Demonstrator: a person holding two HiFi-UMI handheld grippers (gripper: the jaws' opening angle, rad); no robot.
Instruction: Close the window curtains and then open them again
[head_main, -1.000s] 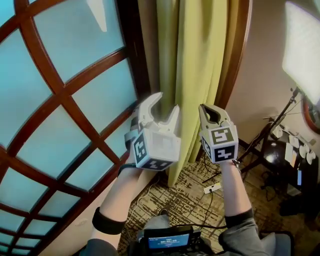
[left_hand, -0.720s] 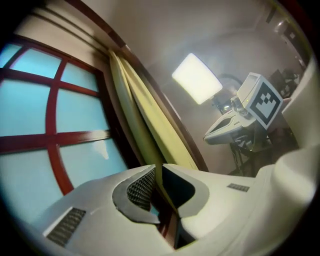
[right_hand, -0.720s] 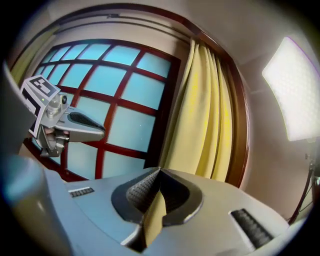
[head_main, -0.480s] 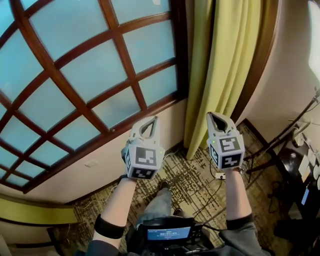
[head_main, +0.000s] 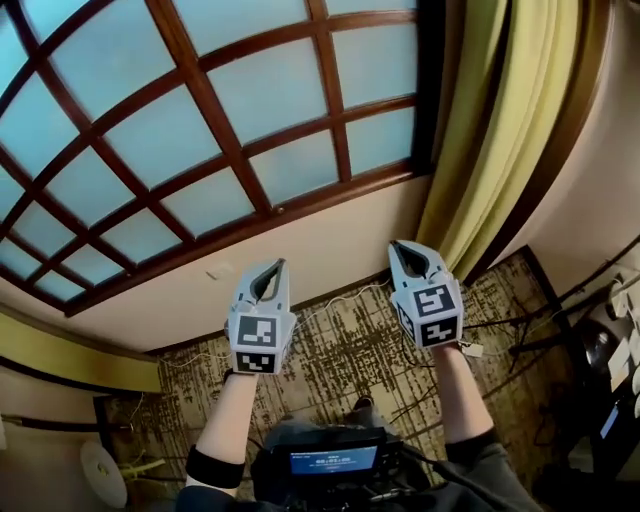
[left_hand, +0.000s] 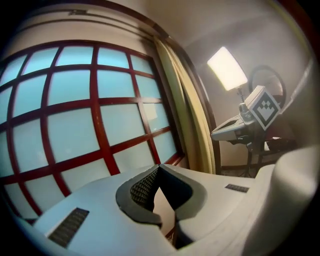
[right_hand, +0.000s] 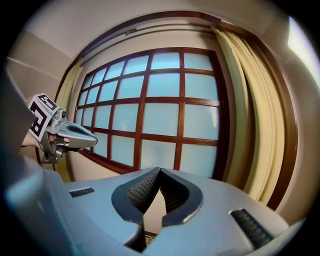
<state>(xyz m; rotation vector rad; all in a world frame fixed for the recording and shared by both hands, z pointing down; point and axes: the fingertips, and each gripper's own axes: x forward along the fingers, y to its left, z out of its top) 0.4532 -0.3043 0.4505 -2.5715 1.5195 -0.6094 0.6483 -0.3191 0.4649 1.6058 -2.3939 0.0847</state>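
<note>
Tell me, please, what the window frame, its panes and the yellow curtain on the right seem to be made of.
Window frame: apparently wood, stained dark reddish brown, with a slight sheen along the bars.
Panes: probably frosted glass; they glow pale blue and show nothing behind them.
Curtain: yellow-green fabric, matte, hanging in soft lengthwise folds; the weave is too fine to tell.

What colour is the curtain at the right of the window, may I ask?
Yellow-green curtain; clearest in the head view.
</note>
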